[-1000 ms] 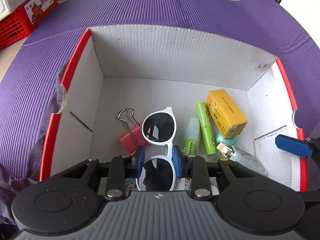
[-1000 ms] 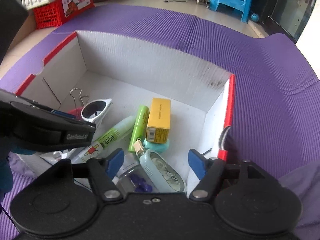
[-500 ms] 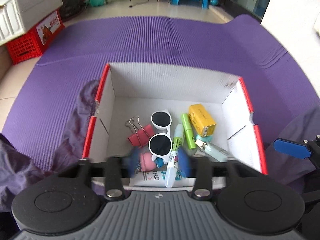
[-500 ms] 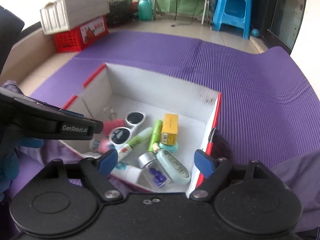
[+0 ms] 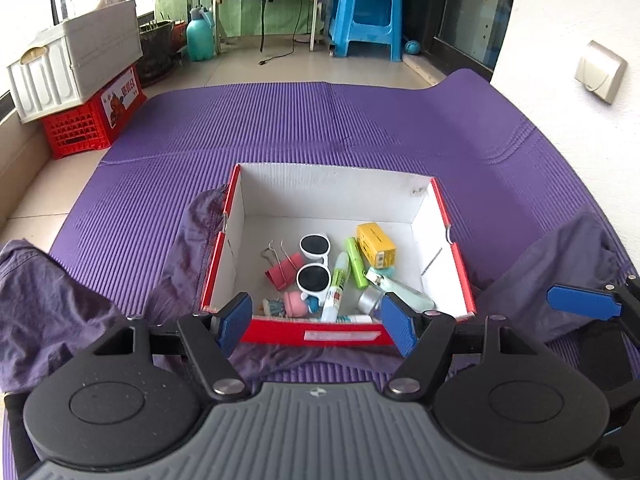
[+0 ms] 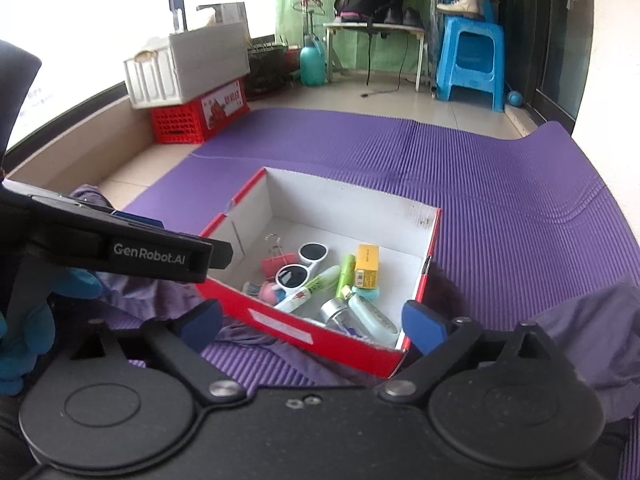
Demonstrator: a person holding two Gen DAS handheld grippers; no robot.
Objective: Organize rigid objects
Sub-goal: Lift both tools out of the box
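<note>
1. Rigid objects: I see them all lying inside the red-edged white cardboard box (image 5: 436, 216), which sits on the ribbed purple foam mat (image 5: 320, 128).
2. Contents, left wrist view: white-framed sunglasses with dark lenses (image 5: 314, 266) lie at the centre, with a pink metal binder clip (image 5: 285, 270) just to their left and a white-and-green glue pen (image 5: 335, 287) just to their right.
3. A lime-green tube (image 5: 356, 263) lies beside the glue pen; a yellow rectangular carton (image 5: 376, 244) lies next to it, towards the right wall.
4. A pale teal oval case (image 6: 372, 314) rests near the front right corner.
5. Left gripper (image 5: 316, 322): I read its jaws as opening, released, nothing between the blue pads.
6. Right gripper (image 6: 312, 320): jaws opening, released, empty, above the box's front edge.
7. Purple-grey cloth (image 5: 56, 312) lies crumpled around the box.
</note>
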